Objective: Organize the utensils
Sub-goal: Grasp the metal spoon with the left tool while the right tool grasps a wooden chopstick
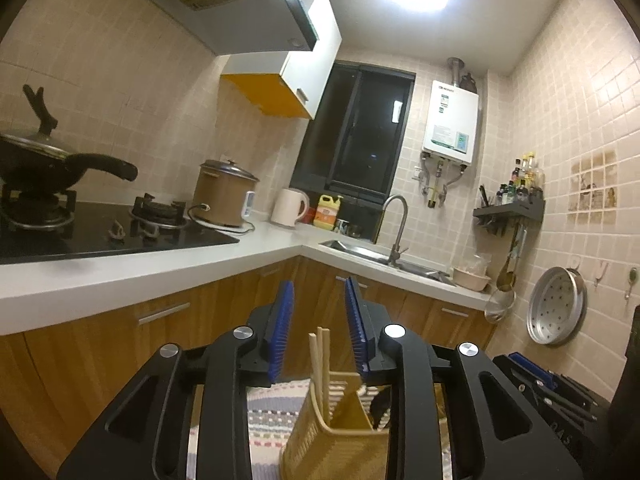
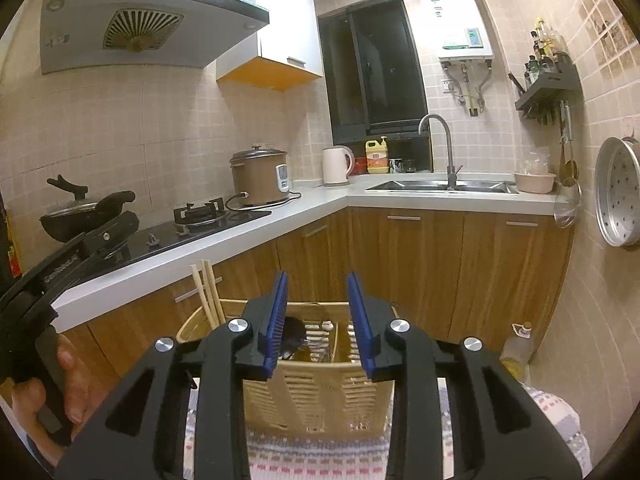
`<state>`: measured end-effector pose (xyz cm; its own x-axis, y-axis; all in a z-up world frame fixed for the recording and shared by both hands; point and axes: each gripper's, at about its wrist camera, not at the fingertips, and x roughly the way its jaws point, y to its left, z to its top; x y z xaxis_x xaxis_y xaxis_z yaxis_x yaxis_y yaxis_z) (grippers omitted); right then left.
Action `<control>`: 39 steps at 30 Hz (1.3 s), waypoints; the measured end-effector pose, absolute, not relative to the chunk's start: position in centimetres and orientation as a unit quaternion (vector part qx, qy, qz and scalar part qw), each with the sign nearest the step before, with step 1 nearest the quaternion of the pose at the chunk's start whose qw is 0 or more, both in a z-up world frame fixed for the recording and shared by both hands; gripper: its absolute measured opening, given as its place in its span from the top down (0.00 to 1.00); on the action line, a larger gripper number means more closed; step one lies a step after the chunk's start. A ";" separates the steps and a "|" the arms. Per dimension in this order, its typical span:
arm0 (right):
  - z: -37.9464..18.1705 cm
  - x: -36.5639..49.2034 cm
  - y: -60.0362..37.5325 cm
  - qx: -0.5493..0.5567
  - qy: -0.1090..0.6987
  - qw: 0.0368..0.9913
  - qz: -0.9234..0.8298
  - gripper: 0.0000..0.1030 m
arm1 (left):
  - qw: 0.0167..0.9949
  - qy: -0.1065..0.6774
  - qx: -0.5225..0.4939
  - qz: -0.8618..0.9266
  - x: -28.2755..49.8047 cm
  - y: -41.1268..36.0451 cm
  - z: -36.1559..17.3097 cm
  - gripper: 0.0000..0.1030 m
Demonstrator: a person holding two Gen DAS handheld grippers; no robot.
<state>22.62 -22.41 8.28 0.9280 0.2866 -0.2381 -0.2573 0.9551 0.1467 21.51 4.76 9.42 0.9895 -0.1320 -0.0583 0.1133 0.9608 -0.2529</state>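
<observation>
With chopsticks (image 2: 206, 296) standing in the left compartment of the woven utensil basket (image 2: 316, 392), the left gripper (image 1: 320, 320) and right gripper (image 2: 316, 312) hung parted and empty above it, seemingly between placements, needing another utensil.

Chopsticks (image 2: 206, 296) block basket (image 2: 320, 392) left corner (upright); middle open.

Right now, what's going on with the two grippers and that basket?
A person holds a gripper in each hand over a tan slotted basket that sits on a striped cloth. Chopsticks stand in the basket's left compartment; something dark lies in the middle one. The left gripper and the right gripper are both open and hold nothing.
</observation>
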 end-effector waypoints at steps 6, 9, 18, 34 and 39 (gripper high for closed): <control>9.9 18.4 -24.9 0.028 0.117 0.985 0.120 0.72 | 0.991 0.017 -0.106 -0.082 16.5 3.7 10.0 0.62; 10.3 16.8 -26.6 0.028 0.131 0.984 0.114 0.72 | 0.990 0.031 -0.089 -0.102 14.7 2.3 10.1 0.62; 7.6 14.9 -31.2 0.048 0.255 0.959 0.115 0.72 | 0.943 0.258 -0.063 -0.202 15.8 -2.0 5.1 0.62; -1.1 15.3 -38.1 0.180 0.429 0.880 0.093 0.72 | 0.826 0.498 -0.043 -0.258 16.2 -10.0 -7.1 0.62; -2.2 15.1 -37.9 0.167 0.444 0.875 0.094 0.72 | 0.834 0.495 -0.005 -0.242 15.8 -11.7 -7.8 0.62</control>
<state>15.05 -37.88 -2.19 0.5879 0.3134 -0.7457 -0.0171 0.9265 0.3759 15.81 -11.72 -7.83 0.3920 -0.4090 -0.8241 0.3982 0.8829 -0.2488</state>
